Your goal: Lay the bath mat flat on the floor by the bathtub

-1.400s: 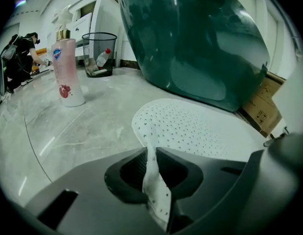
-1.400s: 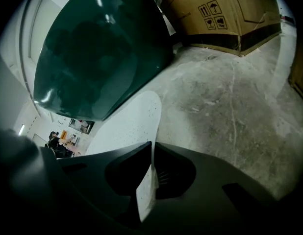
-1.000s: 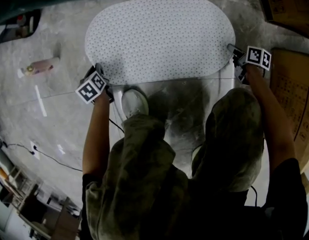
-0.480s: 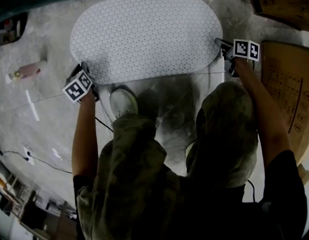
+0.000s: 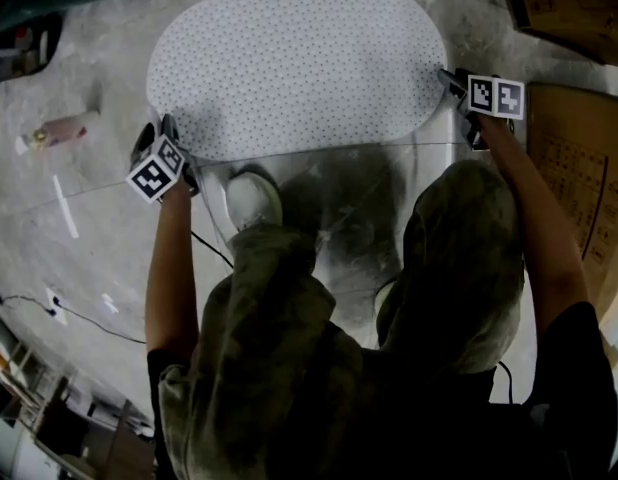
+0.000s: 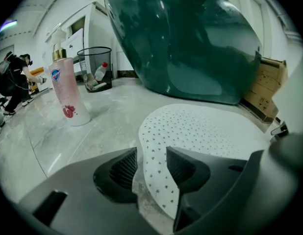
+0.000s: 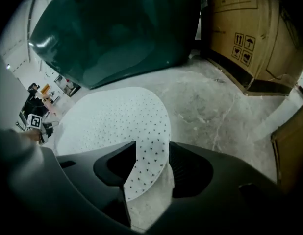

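Bare grey concrete floor (image 5: 79, 198), dusty and streaked. Dark green bathtub (image 6: 190, 38) rises behind it; the head view cuts it down to a dark strip along the top edge.

White oval bath mat (image 5: 289, 63), dotted all over, lies spread on the floor right beside the tub. We see it flat over most of its area, but the two near corners are lifted where the grippers sit.

Cardboard boxes (image 5: 579, 168) stand to the right and run out of frame. In the right gripper view one box (image 7: 242, 45) shows handling symbols, an umbrella among them; the box print is too small for us to read.

The person's knees block the floor below the mat. White shoe (image 5: 251, 200) sits just beside the mat's near edge.

Black mesh bin (image 6: 95, 67) stands by the far wall with a bottle inside. Pink pump bottle (image 6: 68, 92) stands upright left of the mat; it has a blue badge label we can't read.

Left gripper (image 6: 152, 168): jaws opening, mat edge between them, with a gap to one pad. Right gripper (image 7: 152, 168): same, jaws opening with the mat corner loose between them.
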Tool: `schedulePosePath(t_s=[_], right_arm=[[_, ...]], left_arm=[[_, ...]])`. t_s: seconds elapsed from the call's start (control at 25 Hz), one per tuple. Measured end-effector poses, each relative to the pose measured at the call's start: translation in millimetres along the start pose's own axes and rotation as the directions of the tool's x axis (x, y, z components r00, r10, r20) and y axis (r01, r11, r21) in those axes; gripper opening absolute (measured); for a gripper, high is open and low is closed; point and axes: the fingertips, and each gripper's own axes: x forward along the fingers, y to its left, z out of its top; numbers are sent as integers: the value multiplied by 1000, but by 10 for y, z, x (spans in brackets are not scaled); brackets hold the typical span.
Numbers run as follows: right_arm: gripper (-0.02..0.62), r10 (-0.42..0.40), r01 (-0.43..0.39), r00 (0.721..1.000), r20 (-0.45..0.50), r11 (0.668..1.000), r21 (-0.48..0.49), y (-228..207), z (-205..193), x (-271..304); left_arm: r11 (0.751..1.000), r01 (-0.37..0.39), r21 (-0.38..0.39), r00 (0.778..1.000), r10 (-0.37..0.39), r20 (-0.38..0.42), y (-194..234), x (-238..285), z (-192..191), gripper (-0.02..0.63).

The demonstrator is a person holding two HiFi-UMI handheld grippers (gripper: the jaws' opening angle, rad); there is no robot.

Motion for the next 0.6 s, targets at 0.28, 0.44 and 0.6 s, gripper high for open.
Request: schedulePosePath(t_s=[0.28,0.44,0.6], right_arm=[[224,75,-86,992,100,990,114,250,125,-124],[224,235,-273,955,183,936,222,485,158,-189],[212,330,-432,881,339,854,289,668,410,-274]], left_arm=[[995,98,22,994,-96,-46,-182,39,-129,187],[997,63,41,993,-58,-105,-119,82,-216,152],[999,44,-4,993,-44,-109,-100,108,-231,152]])
